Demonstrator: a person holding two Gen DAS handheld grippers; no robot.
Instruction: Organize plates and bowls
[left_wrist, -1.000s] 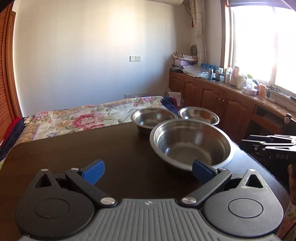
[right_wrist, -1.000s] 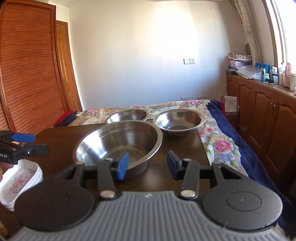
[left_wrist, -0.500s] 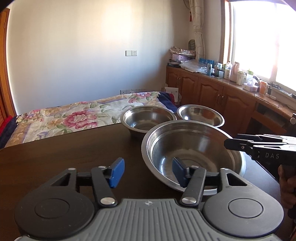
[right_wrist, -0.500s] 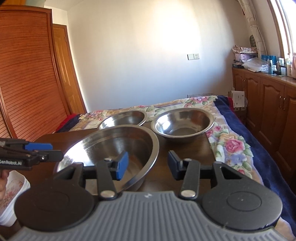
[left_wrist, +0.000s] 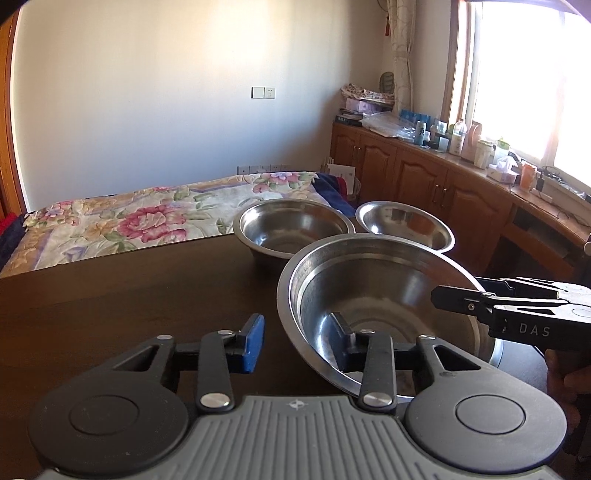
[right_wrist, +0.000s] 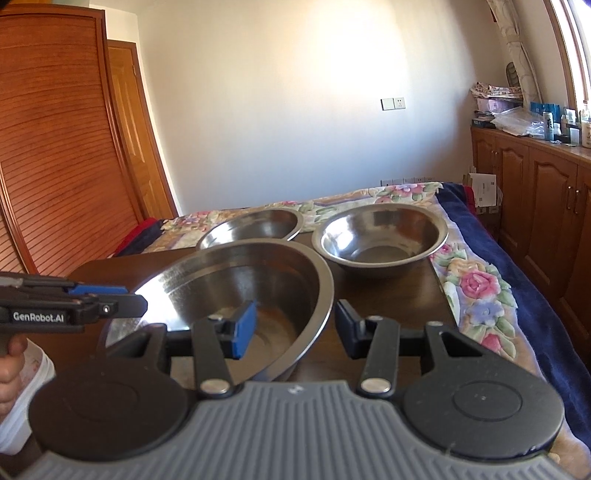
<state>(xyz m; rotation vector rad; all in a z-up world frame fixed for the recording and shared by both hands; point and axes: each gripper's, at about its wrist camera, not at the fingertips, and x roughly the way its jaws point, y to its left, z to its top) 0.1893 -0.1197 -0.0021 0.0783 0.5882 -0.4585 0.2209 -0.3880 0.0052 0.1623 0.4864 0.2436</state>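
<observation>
i have both tools at the big steel bowl (left_wrist: 384, 295) on the dark tabletop (left_wrist: 129, 295), one at each side of it. my left tool (left_wrist: 295, 341) straddles the near-left rim, one blue-padded finger outside the wall and the other inside the basin; a clear gap shows between pad and metal, so it is open and grips nothing. my right tool (right_wrist: 291, 328) does the same at the opposite rim, left finger inside the bowl, right finger outside, also open with daylight on either side of the wall. the bowl looks slightly tipped in both views, though i cannot tell whether it is off the tabletop or merely resting.

beyond the tools, just past the big bowl, sit two smaller steel bowls: a medium bowl (left_wrist: 291, 229) and, to its right, a shallower small bowl (left_wrist: 404, 225). they stand side by side, each separate, none nested. at the left of my right tool, near the hand (right_wrist: 11, 362) holding the other tool, the edge of a white patterned dish (right_wrist: 26, 406) peeks in.

my reading: the organizing has barely begun. nothing is stacked; the three bowls are apart, and the dish has not joined any pile. what remains is closing on the rim, lifting, and nesting the bowls by size.
</observation>
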